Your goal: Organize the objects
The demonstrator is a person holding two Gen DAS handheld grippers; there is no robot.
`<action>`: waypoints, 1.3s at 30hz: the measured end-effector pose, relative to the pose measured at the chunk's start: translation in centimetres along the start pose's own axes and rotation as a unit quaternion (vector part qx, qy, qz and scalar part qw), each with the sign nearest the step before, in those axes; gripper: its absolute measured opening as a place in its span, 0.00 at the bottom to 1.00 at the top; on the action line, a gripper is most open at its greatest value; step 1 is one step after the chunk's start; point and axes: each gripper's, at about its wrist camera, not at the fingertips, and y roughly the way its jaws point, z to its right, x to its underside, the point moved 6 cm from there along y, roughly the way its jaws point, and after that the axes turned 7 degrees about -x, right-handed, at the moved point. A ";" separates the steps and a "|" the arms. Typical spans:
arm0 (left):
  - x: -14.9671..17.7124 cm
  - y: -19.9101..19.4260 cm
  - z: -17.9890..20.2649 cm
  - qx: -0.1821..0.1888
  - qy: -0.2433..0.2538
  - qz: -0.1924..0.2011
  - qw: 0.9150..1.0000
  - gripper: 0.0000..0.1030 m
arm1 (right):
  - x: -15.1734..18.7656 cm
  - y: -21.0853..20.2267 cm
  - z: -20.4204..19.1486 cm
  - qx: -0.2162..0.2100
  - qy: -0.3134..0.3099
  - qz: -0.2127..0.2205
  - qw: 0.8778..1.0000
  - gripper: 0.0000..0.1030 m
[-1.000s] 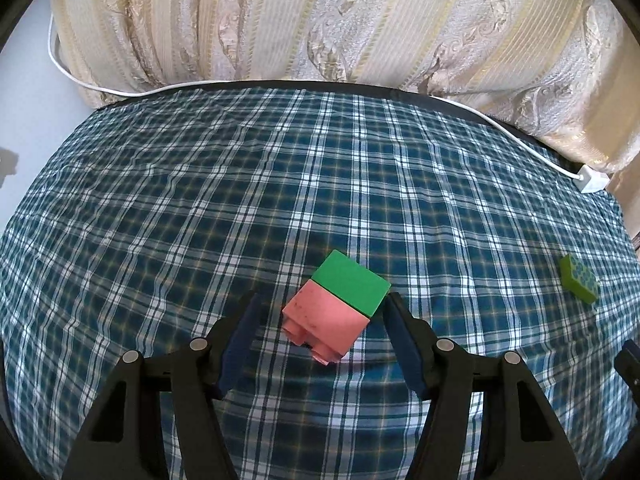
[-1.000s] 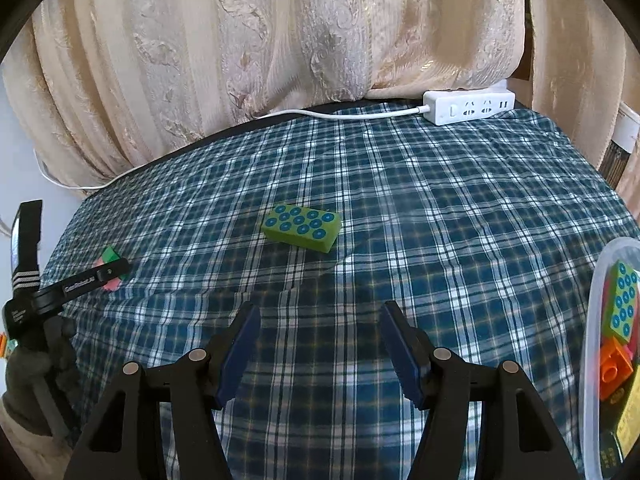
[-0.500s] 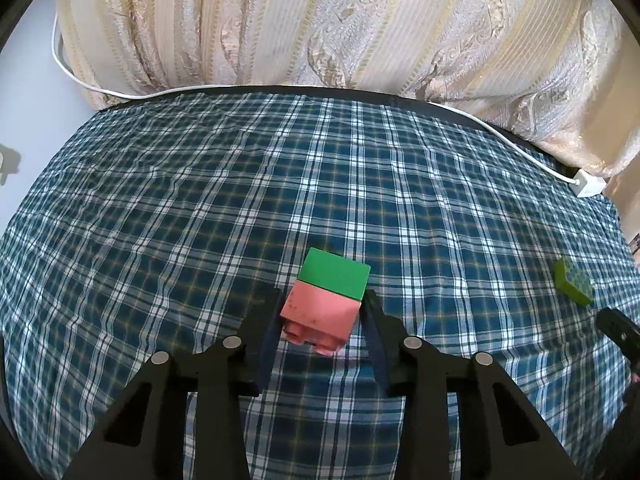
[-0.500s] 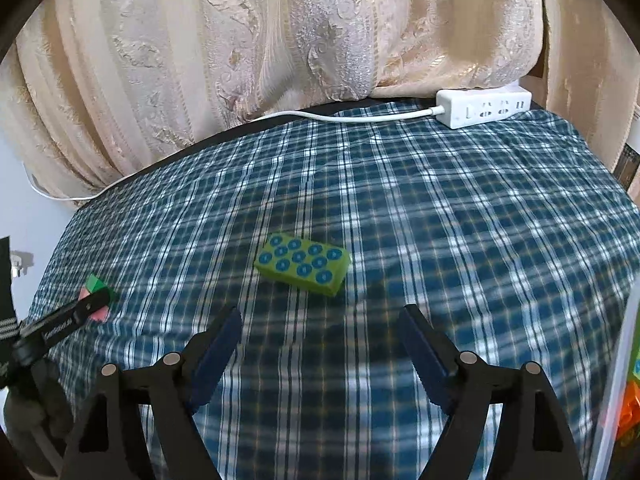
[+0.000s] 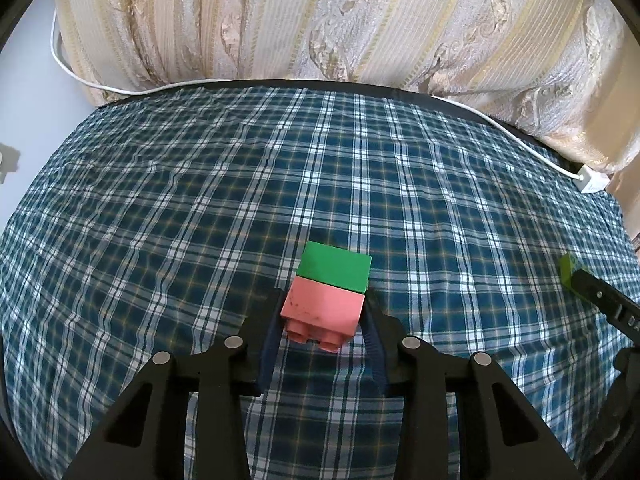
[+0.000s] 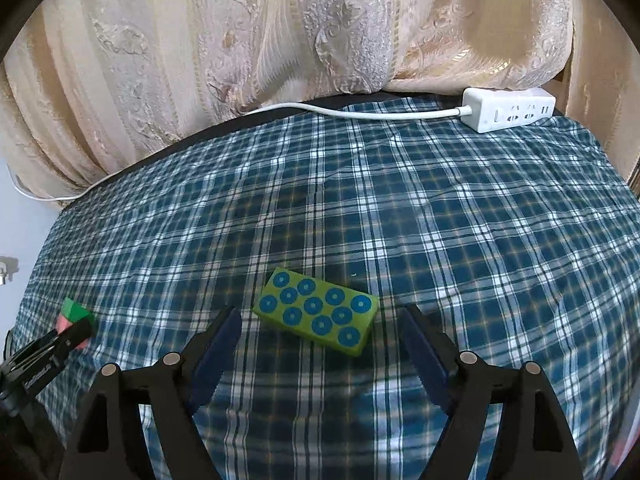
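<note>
Pink and green plastic, two toy bricks joined into one pink-and-green block (image 5: 327,294), now sits between the pads of the left gripper (image 5: 322,330). One second ago these jaws stood wide on both sides of the block; now they have closed on its pink half and both pads press on it. The block also turned a little and lies straight along the fingers. It rests on the checked cloth (image 5: 200,200), around the middle of the bed and a bit toward the near edge. I judge that the grasp is made and lifting is the next step.

The right gripper (image 6: 320,344) has widened its jaws and come nearer to the flat green brick with blue dots (image 6: 316,312). That brick lies on the cloth just in front of the open fingers, not yet between them, and nothing touches it. It seems the second pick is being prepared.

Some things are hard to tell. The box where the bricks should go is almost out of the right view. In the left view the dotted brick is partly covered by the right gripper's finger. The underside of the block is not visible. A white power strip (image 6: 508,110) lies at the far right corner, under the curtain (image 6: 280,40).
</note>
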 end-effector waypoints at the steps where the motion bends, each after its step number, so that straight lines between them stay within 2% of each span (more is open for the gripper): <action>1: 0.0 0.0 0.1 0.000 0.000 0.000 1.000 0.38 | -0.1 0.1 -0.1 0.002 -0.001 0.000 1.000 0.82; 16: -0.5 0.4 -0.1 -0.008 0.003 0.006 1.000 0.38 | -1.0 1.6 -0.8 0.053 -0.033 0.000 0.998 0.81; 19: -0.6 0.5 -0.1 -0.011 0.006 0.009 1.000 0.38 | -0.9 1.8 -0.9 0.070 -0.045 -0.002 0.997 0.75; 22: -0.6 0.5 0.0 -0.011 0.009 0.009 1.000 0.38 | -0.8 1.6 -1.0 0.066 -0.051 0.003 0.996 0.68; 24: -0.6 0.5 0.0 -0.009 0.009 0.009 1.000 0.37 | -0.7 1.4 -0.9 0.058 -0.050 0.005 0.997 0.68; 26: -0.7 0.4 0.1 -0.005 0.011 0.010 1.000 0.32 | -0.6 1.1 -0.8 0.046 -0.045 0.007 0.998 0.68; 39: -0.4 -1.7 1.7 0.017 0.030 0.031 0.999 0.32 | 1.5 -2.5 0.3 0.021 -0.013 0.023 0.999 0.68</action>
